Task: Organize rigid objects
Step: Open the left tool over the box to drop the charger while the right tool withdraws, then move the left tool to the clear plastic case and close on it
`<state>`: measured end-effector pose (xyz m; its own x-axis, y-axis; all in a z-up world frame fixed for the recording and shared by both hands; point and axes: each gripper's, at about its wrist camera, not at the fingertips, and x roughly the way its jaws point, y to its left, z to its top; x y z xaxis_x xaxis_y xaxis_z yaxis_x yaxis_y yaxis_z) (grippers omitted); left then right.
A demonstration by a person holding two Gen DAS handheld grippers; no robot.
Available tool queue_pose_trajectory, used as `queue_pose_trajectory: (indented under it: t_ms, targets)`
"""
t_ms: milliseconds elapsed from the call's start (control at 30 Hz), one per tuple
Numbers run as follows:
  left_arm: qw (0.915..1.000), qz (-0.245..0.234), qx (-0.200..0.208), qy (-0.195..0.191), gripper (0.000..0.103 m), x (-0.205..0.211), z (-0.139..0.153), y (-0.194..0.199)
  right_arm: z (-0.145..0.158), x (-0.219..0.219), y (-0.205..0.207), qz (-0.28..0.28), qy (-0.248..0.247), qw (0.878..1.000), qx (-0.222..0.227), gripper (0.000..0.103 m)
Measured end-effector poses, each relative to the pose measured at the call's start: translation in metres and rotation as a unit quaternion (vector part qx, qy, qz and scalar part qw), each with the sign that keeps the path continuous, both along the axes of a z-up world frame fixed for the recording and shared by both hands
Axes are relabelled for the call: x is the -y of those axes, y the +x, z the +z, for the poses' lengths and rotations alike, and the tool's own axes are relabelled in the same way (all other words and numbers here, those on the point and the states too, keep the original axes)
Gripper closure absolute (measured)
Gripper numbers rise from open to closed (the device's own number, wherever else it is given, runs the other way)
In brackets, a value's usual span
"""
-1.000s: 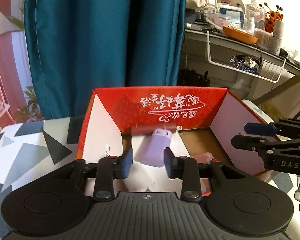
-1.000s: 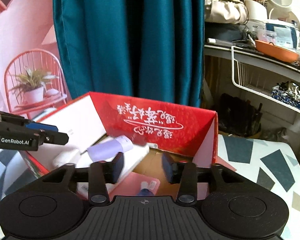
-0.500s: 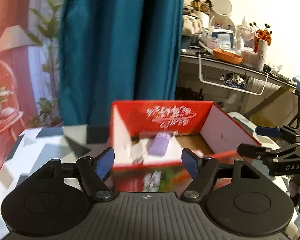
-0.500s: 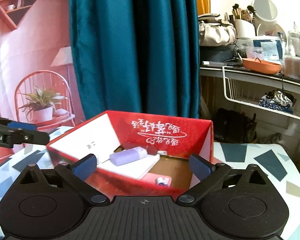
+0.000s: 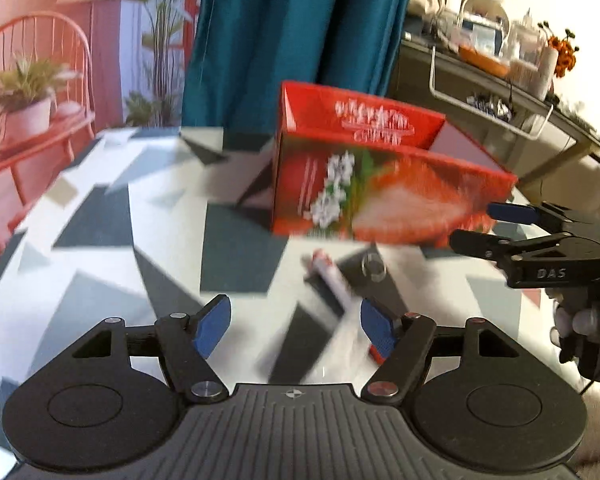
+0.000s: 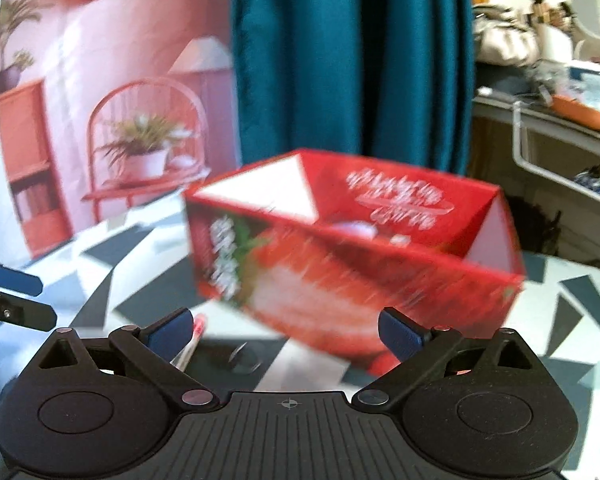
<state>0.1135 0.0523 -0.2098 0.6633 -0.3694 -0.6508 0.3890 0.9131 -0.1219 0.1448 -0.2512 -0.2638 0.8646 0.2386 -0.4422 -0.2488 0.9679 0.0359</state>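
A red open-top cardboard box [image 5: 384,196] with a strawberry picture stands on the patterned table; it also shows in the right wrist view [image 6: 340,264]. A pale object [image 6: 358,229] lies inside it. A white tube with a red cap [image 5: 332,276] and a small clear round lid [image 5: 373,267] lie on the table in front of the box. My left gripper [image 5: 296,326] is open and empty above the table, near the tube. My right gripper [image 6: 286,332] is open and empty, in front of the box; it shows at the right of the left wrist view [image 5: 500,224].
The table [image 5: 100,232] has a white, grey and dark triangle pattern. A teal curtain [image 5: 292,40] hangs behind the box. A cluttered shelf with a wire basket [image 5: 488,96] stands at the right. A red chair with a potted plant [image 6: 144,152] is at the back left.
Both grippers have opened wide and pulled back and down from over the box. The box's front face now shows, and a tube and lid on the table have come into view.
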Motion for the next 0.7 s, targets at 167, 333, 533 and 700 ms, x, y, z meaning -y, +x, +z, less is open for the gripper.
queue_pose_trajectory:
  t_ms: [167, 333, 533, 700]
  targets:
    - [0.9996, -0.014, -0.026, 0.005, 0.033, -0.001, -0.009, -0.008, -0.013, -0.024, -0.005, 0.041, -0.019, 0.999, -0.022, 0.006]
    - [0.9987, -0.031, -0.037, 0.014, 0.052, 0.004, -0.016, -0.010, -0.024, -0.041, -0.005, 0.070, -0.037, 0.996, -0.040, 0.008]
    - [0.9993, -0.018, -0.032, 0.010, 0.059, 0.002, -0.022, 0.001, -0.033, -0.055, -0.002, 0.101, -0.059, 0.992, -0.052, 0.009]
    - [0.9997, 0.004, -0.017, 0.014, 0.059, -0.001, -0.023, 0.019, -0.037, -0.068, 0.005, 0.120, -0.074, 0.988, -0.060, 0.011]
